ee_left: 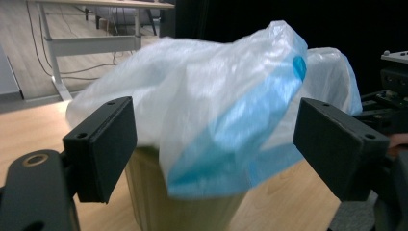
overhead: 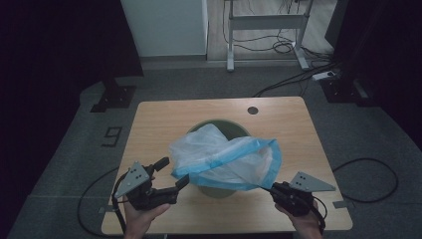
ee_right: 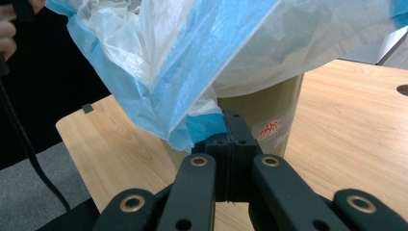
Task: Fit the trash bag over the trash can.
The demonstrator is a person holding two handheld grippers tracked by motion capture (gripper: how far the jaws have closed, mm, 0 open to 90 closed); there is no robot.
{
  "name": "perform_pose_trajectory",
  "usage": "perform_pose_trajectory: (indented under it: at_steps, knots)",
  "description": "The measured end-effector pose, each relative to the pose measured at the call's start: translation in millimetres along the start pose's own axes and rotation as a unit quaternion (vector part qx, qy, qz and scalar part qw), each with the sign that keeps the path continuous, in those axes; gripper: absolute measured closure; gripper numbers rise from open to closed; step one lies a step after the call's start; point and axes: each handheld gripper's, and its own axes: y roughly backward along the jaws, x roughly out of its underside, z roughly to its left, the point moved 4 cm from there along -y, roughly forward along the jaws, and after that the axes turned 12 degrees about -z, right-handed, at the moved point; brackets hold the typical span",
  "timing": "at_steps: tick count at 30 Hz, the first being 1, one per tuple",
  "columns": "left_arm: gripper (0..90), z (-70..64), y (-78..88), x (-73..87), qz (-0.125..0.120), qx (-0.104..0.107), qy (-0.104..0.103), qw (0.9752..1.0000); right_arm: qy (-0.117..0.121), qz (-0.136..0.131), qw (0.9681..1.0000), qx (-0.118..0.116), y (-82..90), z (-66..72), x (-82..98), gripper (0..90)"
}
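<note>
A translucent white plastic bag [overhead: 219, 152] with a blue rim lies draped over an olive-green bin [overhead: 218, 190] in the middle of the wooden table [overhead: 293, 134]. My right gripper [overhead: 272, 188] is shut on the bag's blue edge at the bin's near right; in the right gripper view its jaws [ee_right: 231, 132] pinch the blue film [ee_right: 192, 62] in front of the bin [ee_right: 272, 113]. My left gripper [overhead: 173, 172] stands open at the bin's near left, just short of the bag. In the left gripper view its pads [ee_left: 103, 147] are wide apart, with the bag [ee_left: 216, 101] and the bin [ee_left: 159, 202] beyond them.
A round hole [overhead: 253, 110] sits near the table's far edge. Behind the table stand a white cabinet [overhead: 164, 27] and a desk frame [overhead: 266, 22], with cables [overhead: 293, 74] across the floor. Bare tabletop lies left and right of the bin.
</note>
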Motion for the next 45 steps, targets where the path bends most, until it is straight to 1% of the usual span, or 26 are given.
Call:
perform_pose_trajectory:
  at_steps: [5,7,9,11,12,13,15,17,18,21,23,25,27,30,31,32,33,34,35,37,39,41,43,45]
  knots:
    - [14.3,-1.2,-20.1,-4.1,0.021,0.006,-0.015,0.9997,0.000,0.003,1.0000,-0.003,-0.1,0.9,0.5,88.9]
    - [14.6,-0.8,-26.4,-3.6,0.032,0.009,-0.017,0.9993,0.001,0.004,1.0000,-0.004,0.1,1.3,0.0,88.9]
    - [17.5,-0.5,-33.3,-0.7,0.043,0.012,-0.021,0.9988,0.001,0.004,1.0000,-0.005,0.4,1.3,-0.5,88.9]
    - [23.8,-0.6,-37.0,2.3,0.049,0.009,-0.028,0.9983,0.001,0.004,1.0000,-0.006,0.7,0.9,-0.7,88.9]
    - [30.2,-0.3,-38.5,4.1,0.049,0.004,-0.032,0.9983,0.001,0.005,1.0000,-0.006,0.9,0.8,-0.7,88.9]
    - [37.1,0.2,-39.6,5.0,0.048,-0.001,-0.031,0.9983,0.001,0.005,1.0000,-0.006,0.9,0.5,-0.3,88.9]
    - [49.5,1.6,-40.4,5.5,0.039,-0.009,-0.030,0.9987,0.001,0.006,1.0000,-0.005,1.1,0.0,0.4,88.9]
    - [63.6,3.3,-40.2,4.7,0.029,-0.008,-0.021,0.9993,0.000,0.006,1.0000,-0.004,1.0,-0.6,1.3,88.9]
    - [68.4,4.8,-39.7,3.6,0.023,-0.008,-0.013,0.9996,0.000,0.007,1.0000,-0.005,1.1,-0.6,1.6,88.9]
    - [81.3,8.9,-37.2,1.0,0.007,-0.015,0.000,0.9999,-0.001,0.007,1.0000,-0.007,1.7,0.1,2.8,89.0]
    - [85.4,12.4,-33.6,0.0,-0.002,-0.022,0.009,0.9997,-0.001,0.009,0.9999,-0.010,2.8,1.5,4.8,89.0]
    - [87.4,16.6,-28.6,0.6,-0.010,-0.028,0.020,0.9994,0.000,0.013,0.9998,-0.013,4.2,2.2,7.7,89.0]
    - [88.4,19.7,-24.6,2.1,-0.015,-0.026,0.032,0.9990,-0.005,0.015,0.9997,-0.017,5.9,1.7,11.4,89.0]
    - [88.9,23.6,-18.3,5.7,-0.020,-0.029,0.042,0.9985,-0.008,0.014,0.9995,-0.026,8.0,1.3,15.8,88.8]
    - [88.9,24.8,-16.2,7.3,-0.021,-0.029,0.044,0.9984,-0.007,0.013,0.9995,-0.029,9.0,1.8,16.4,85.5]
    - [88.9,25.2,-14.7,8.2,-0.020,-0.031,0.045,0.9983,-0.002,0.008,0.9994,-0.035,11.3,3.6,16.4,79.1]
    - [88.9,25.8,-13.0,9.3,-0.022,-0.031,0.048,0.9981,0.003,0.002,0.9994,-0.035,13.3,5.0,15.7,70.5]
    - [88.9,26.0,-11.2,10.7,-0.024,-0.030,0.051,0.9979,0.011,-0.005,0.9995,-0.030,16.6,7.2,14.4,63.1]
    - [88.9,26.1,-10.1,11.9,-0.023,-0.031,0.050,0.9980,0.017,-0.012,0.9995,-0.023,21.8,10.5,11.7,55.9]
    - [88.9,26.2,-8.9,13.8,-0.023,-0.033,0.051,0.9979,0.019,-0.026,0.9994,-0.011,31.2,16.9,4.6,46.3]
    - [88.9,25.8,-8.9,15.2,-0.024,-0.034,0.051,0.9978,0.015,-0.040,0.9991,-0.007,39.8,22.3,-4.9,40.9]
    - [88.9,25.1,-8.8,16.3,-0.024,-0.035,0.051,0.9978,0.010,-0.049,0.9987,-0.003,44.8,24.8,-15.0,37.1]
    - [88.8,24.6,-8.6,17.5,-0.024,-0.036,0.052,0.9977,0.012,-0.055,0.9984,0.007,46.0,23.4,-24.3,35.4]
    - [88.8,24.6,-8.5,19.1,-0.024,-0.038,0.054,0.9975,0.008,-0.061,0.9981,0.010,45.6,20.1,-32.0,33.6]
